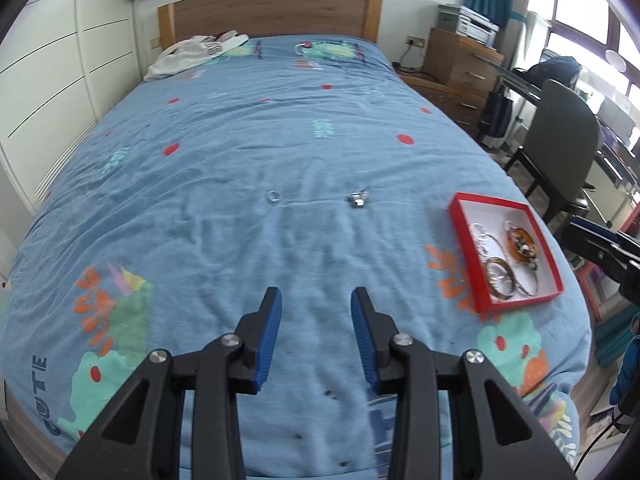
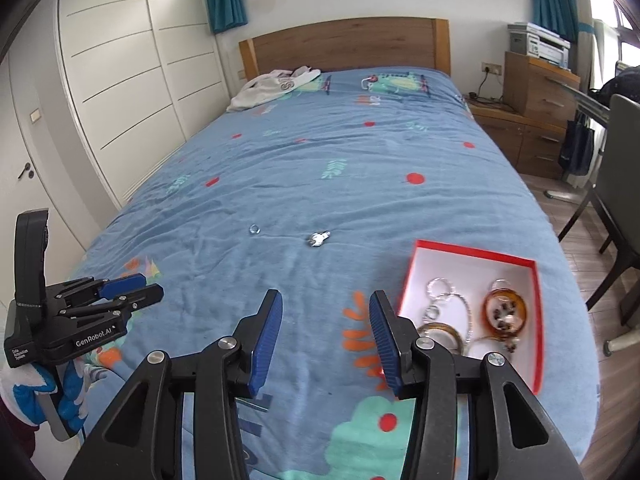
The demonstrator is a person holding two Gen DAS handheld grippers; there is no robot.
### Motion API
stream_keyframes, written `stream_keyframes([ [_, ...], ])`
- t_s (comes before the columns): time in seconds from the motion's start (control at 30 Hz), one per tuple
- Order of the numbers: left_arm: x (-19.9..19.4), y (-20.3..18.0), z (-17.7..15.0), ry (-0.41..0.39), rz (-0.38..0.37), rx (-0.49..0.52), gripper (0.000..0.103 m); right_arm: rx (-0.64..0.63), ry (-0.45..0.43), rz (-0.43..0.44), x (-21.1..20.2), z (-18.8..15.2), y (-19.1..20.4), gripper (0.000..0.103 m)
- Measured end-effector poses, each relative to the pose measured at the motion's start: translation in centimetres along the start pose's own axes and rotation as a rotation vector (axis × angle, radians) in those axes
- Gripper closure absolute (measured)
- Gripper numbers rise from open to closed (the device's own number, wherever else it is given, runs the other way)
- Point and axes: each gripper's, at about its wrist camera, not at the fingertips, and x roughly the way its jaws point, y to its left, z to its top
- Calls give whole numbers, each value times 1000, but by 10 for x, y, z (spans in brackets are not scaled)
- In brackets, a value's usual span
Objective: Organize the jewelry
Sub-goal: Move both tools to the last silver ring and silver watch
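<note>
Two black plastic two-finger grippers, the left gripper (image 1: 316, 300) and right gripper (image 2: 326, 304), carry ribbed blue pads, silver screws and white "GenRobot.AI" lettering

The left gripper (image 1: 316, 300) points down and forward, its blue pads (image 1: 267, 344) parted with nothing between them. The right gripper (image 2: 326, 304) tilts likewise, jaws apart and empty. A gloved hand (image 2: 60, 396) carries the left gripper.
</note>
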Motion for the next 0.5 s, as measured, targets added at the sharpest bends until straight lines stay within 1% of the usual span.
stream_keyframes([
  [0.13,21,35,1,21,24,-48,69,-12,32,19,25,1,14,58],
  [0.23,39,53,4,36,23,-75,69,-19,64,38,52,4,21,58],
  [0.33,65,67,9,56,9,-97,69,-18,89,51,79,7,25,58],
  [0.5,110,80,24,85,-24,-119,69,30,128,71,138,18,17,58],
])
